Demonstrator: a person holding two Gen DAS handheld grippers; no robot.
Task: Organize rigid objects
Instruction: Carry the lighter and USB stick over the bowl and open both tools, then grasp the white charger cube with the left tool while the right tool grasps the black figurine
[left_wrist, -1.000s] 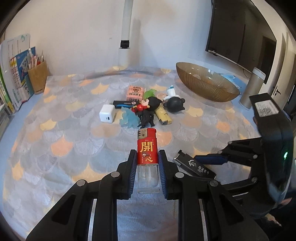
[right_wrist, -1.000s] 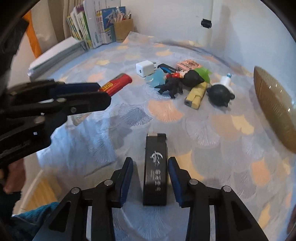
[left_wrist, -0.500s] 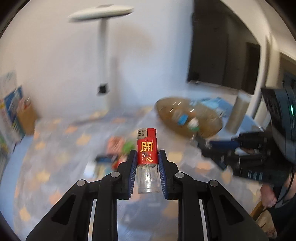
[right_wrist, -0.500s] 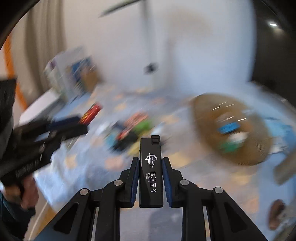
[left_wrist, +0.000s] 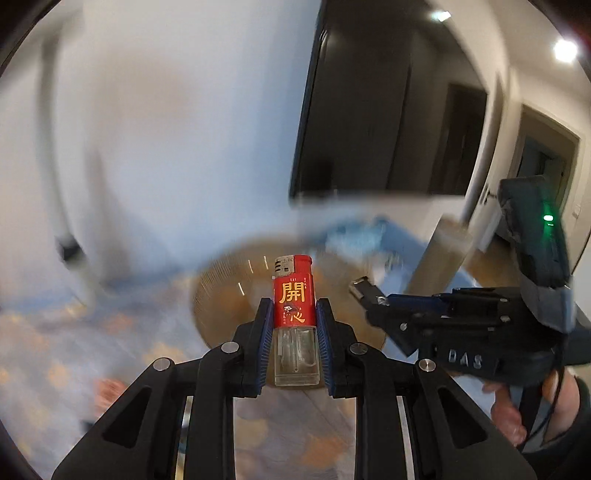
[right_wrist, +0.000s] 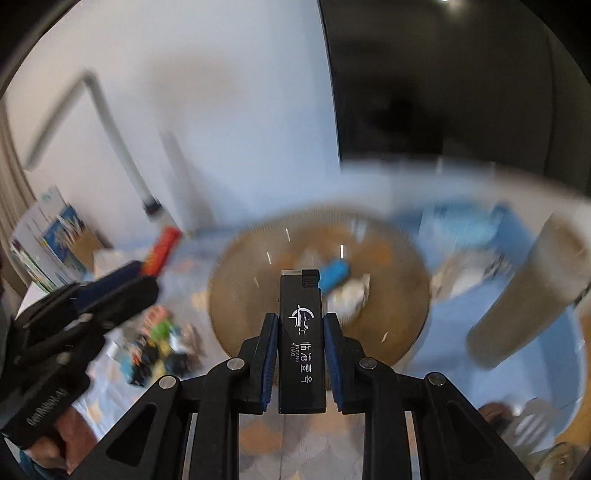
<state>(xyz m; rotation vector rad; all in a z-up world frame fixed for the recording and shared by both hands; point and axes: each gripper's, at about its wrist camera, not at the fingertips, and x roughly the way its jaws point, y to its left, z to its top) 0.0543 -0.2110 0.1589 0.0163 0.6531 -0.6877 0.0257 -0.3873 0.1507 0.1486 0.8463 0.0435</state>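
Note:
My left gripper (left_wrist: 294, 325) is shut on a red lighter (left_wrist: 293, 295) with gold characters and a clear base, held in the air before the brown glass bowl (left_wrist: 221, 291). My right gripper (right_wrist: 301, 343) is shut on a black lighter (right_wrist: 301, 332) with white print, held above the near rim of the same bowl (right_wrist: 399, 295). The bowl holds a blue item (right_wrist: 334, 273) and a white item (right_wrist: 349, 295). Each gripper shows in the other's view: the right one (left_wrist: 373, 299) at right, the left one (right_wrist: 147, 273) at left. The background is motion-blurred.
A pile of small toys and objects (right_wrist: 159, 343) lies on the scallop-patterned tablecloth (right_wrist: 122, 391) left of the bowl. A tall grey cylinder (right_wrist: 524, 299) stands right of the bowl. Books (right_wrist: 44, 254) stand far left. A dark screen (left_wrist: 388, 110) hangs on the wall.
Both grippers have lifted their lighters off the table and swung right toward the bowl. The right gripper closed on the black lighter during the first half second.

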